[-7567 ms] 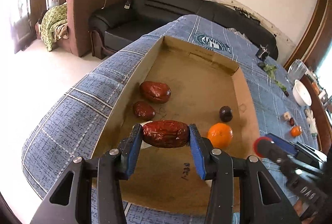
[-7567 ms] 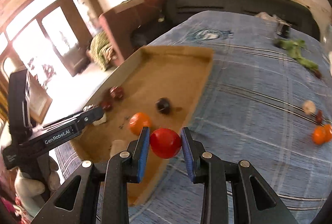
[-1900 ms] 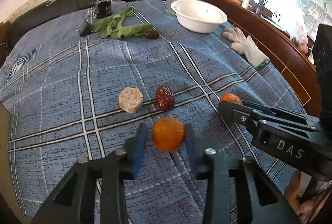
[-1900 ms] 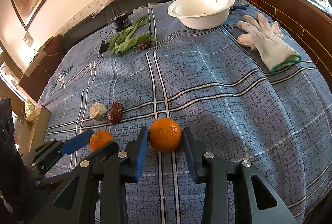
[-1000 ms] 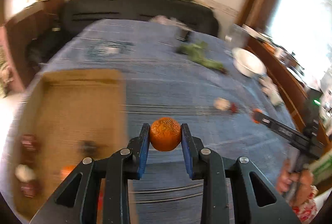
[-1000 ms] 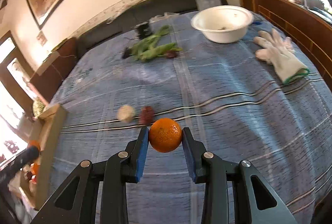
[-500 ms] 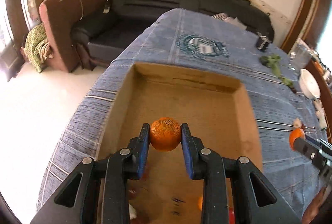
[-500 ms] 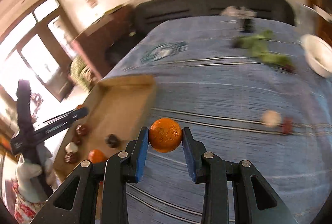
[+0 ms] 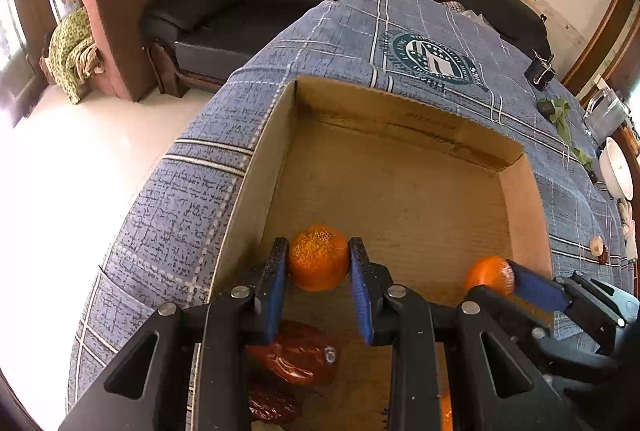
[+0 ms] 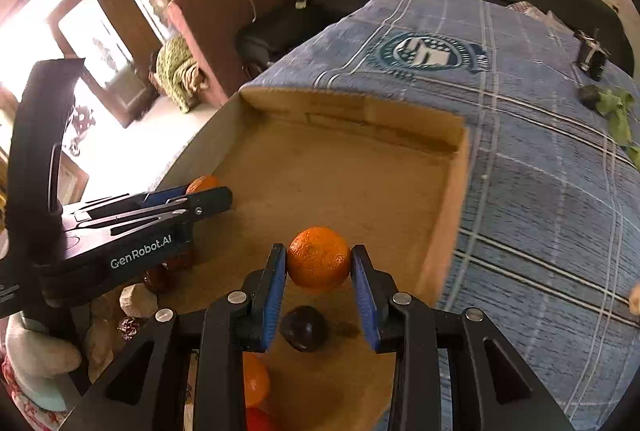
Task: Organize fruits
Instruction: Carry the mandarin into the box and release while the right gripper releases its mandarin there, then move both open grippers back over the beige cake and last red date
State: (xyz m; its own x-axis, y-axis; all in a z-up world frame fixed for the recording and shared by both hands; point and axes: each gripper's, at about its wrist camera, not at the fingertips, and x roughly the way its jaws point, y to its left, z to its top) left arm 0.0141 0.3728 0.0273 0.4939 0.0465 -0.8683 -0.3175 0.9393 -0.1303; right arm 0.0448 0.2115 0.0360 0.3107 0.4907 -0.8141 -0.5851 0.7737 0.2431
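- Since half a second ago both grippers have come forward over the cardboard box (image 9: 400, 199), and the right one, then out above the blue cloth (image 10: 540, 191), now hangs inside the box's right wall.
- The left gripper (image 9: 319, 271) is clenched on an orange (image 9: 318, 258), held above the box floor near the left wall, with two red dates (image 9: 296, 355) lying below its fingers.
- The right gripper (image 10: 319, 271) grasps a second orange (image 10: 319, 257) over the floor near the right wall; a dark round fruit (image 10: 303, 327) and another orange (image 10: 254, 377) lie just under it.
- The step in hand appears to be setting both oranges down in the box.
- To do it well, each gripper should probably lower until its orange nearly touches the cardboard before the jaws part, since round fruit dropped from height is likely to roll.
- The bare floor ahead of each gripper looks the safer landing spot; releasing straight down risks knocking the dates or the dark fruit.
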